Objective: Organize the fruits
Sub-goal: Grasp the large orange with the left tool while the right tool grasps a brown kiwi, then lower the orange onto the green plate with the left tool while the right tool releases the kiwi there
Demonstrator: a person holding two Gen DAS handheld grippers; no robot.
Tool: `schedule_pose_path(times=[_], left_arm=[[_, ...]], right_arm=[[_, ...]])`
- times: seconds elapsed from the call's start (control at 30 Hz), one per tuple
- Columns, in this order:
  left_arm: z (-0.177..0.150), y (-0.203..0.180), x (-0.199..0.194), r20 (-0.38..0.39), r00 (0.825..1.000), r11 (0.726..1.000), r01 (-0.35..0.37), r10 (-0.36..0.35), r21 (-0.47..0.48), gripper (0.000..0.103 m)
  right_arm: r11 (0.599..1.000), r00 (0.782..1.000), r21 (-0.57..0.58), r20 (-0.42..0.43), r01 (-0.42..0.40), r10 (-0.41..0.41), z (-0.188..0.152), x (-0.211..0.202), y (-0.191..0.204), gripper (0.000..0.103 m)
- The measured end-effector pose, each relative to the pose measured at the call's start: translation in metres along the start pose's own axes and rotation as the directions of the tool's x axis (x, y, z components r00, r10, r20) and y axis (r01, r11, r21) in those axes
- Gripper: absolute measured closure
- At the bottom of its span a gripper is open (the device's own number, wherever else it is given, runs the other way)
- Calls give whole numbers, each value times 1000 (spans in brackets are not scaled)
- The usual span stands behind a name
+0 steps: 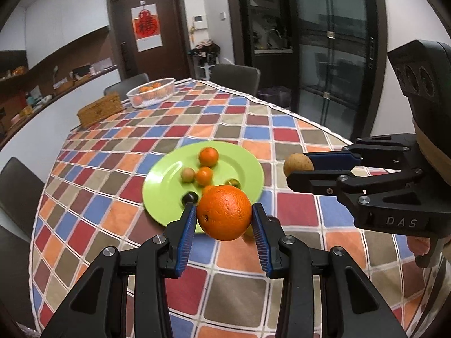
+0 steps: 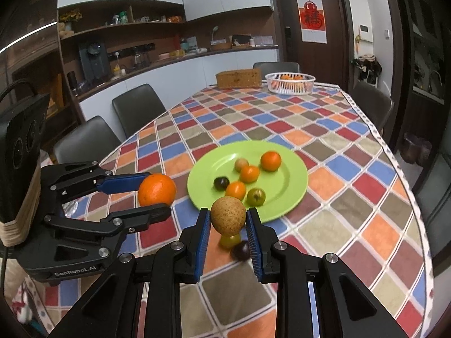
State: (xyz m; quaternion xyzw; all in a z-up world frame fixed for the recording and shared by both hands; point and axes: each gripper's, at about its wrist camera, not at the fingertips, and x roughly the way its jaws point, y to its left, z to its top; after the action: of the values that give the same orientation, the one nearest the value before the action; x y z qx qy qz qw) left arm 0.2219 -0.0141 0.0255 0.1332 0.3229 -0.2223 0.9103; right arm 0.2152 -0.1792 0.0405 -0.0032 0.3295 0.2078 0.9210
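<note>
We grip the orange (image 1: 224, 212) in the left tool (image 1: 224, 219), the brown fruit (image 2: 228, 215) in the right tool (image 2: 228, 225), both clamped, clear of the table (image 1: 239, 290) for carrying to the green plate (image 1: 163, 177).

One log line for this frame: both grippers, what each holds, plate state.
left gripper: shut on orange | right gripper: shut on brown pear | green plate: six small fruits

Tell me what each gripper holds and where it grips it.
The left gripper clamps the large orange by its opposite sides. The right gripper clamps the speckled brown fruit the same way, across its middle.
</note>
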Motion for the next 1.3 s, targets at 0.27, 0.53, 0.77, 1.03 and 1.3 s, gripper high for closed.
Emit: schedule_pose_path(times=[0.27, 0.53, 0.77, 1.03, 1.3], left_arm=[[26, 20, 15, -41, 996, 996, -81, 79, -45, 64], [44, 52, 50, -129, 989, 986, -95, 77, -140, 64], [50, 75, 86, -175, 984, 974, -79, 42, -214, 64], [46, 90, 130, -230, 973, 966, -61, 2, -253, 64], [38, 94, 159, -274, 962, 970, -58, -9, -237, 64]], right_arm=[[1000, 1000, -4, -17, -5, 5, 35, 12, -12, 76], [1000, 991, 5, -130, -12, 13, 64, 54, -29, 76], [999, 979, 55, -202, -1, 13, 73, 96, -49, 76], [996, 962, 83, -273, 15, 8, 73, 140, -65, 76], [996, 951, 85, -311, 26, 1, 68, 167, -75, 76]])
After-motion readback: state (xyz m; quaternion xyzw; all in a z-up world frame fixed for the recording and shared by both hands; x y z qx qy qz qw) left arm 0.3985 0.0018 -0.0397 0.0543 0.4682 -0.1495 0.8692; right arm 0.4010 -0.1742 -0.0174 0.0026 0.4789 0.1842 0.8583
